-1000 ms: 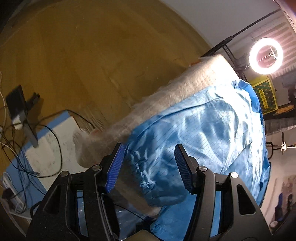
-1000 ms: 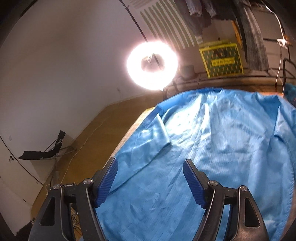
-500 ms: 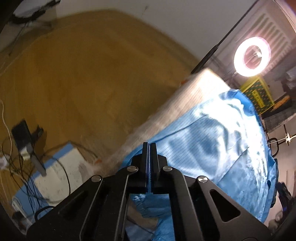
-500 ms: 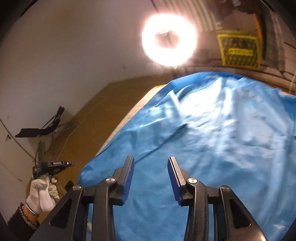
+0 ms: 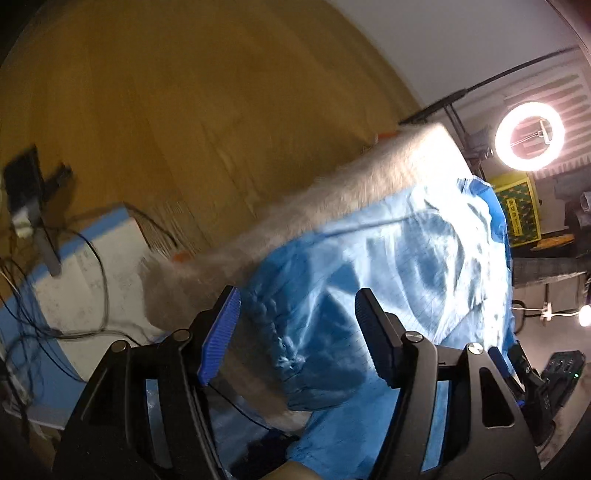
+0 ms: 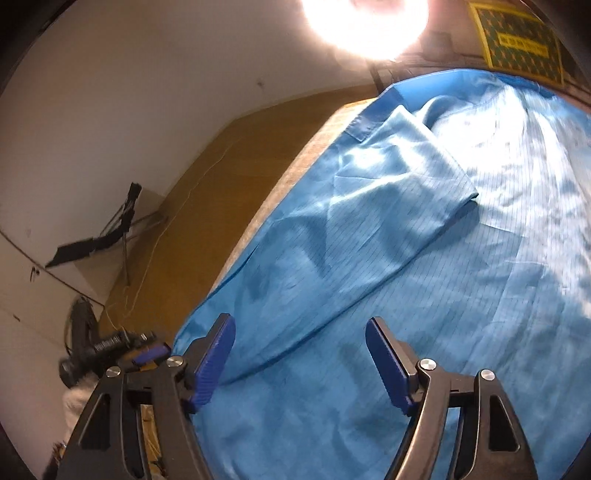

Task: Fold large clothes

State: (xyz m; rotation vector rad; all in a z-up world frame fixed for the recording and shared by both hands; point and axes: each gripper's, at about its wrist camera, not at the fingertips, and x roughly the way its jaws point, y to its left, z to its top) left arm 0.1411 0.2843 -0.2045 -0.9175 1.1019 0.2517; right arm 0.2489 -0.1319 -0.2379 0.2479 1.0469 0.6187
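The blue garment [image 6: 424, 258] lies spread over the pale, fuzzy-covered worktop [image 5: 369, 184], one sleeve folded back across the body, its gathered cuff [image 5: 280, 332] hanging at the near edge. The left hand-held gripper [image 5: 295, 332] is above that cuff, its jaws opening, blue pads well apart, and the cuff shows between them but nothing is pinched. The right hand-held gripper [image 6: 299, 362] hovers over the cloth near the worktop's edge, its jaws opening too, wide apart and gripping nothing. The left view is smeared by motion blur, so the cuff's folds are hard to read. The ring light [image 6: 365, 26] blows out the top of the right view and washes the far cloth white. The garment's right side is cut off by the frame.
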